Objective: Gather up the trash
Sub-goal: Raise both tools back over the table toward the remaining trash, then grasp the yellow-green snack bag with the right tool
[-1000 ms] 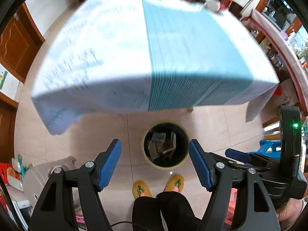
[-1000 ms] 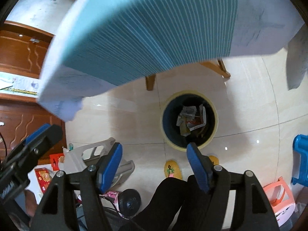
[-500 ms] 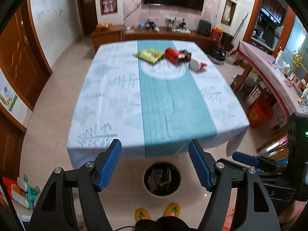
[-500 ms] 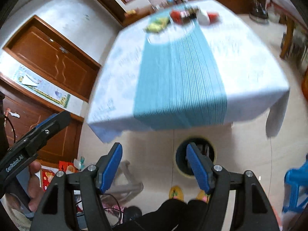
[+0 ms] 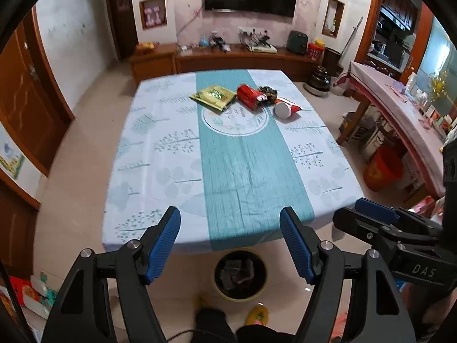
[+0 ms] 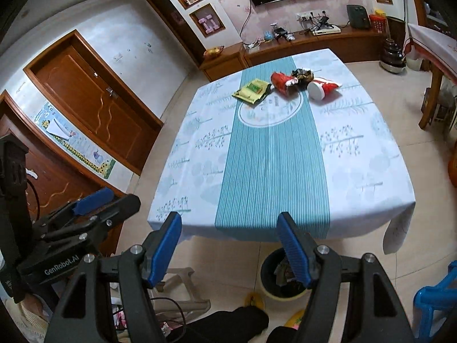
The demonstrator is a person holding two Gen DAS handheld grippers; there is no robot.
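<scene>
My left tongs (image 5: 230, 240) stand with the jaws wide apart and nothing between the blue pads (image 5: 164, 243). My right tongs (image 6: 230, 243) are spread about the same and hold nothing either. Both point over the near edge of the table (image 5: 148, 171), above the floor in front of it. In the left view the right tongs appear at the right edge; in the right view the left tongs appear at the lower left.

The table is covered by a white cloth with a tree print and a teal stripe (image 5: 245, 171) down the middle. The trash lies in a cluster at the far end of the table, well apart from both tongs:
- a yellow-green flat packet (image 5: 213, 97), on the left of the cluster, partly on the stripe;
- a red wrapper (image 5: 250, 95), just right of the packet, at the edge of the round emblem on the stripe;
- a dark crumpled scrap (image 5: 268, 91), behind and right of the red wrapper;
- a red and white cup (image 5: 284, 110) on its side, at the right of the cluster, open end toward me.

A round bin (image 5: 240, 274) stands on the floor, partly under the near edge of the table, between my tongs in the left view. It has scraps inside. My yellow slippers (image 5: 257, 315) show just below it.
</scene>
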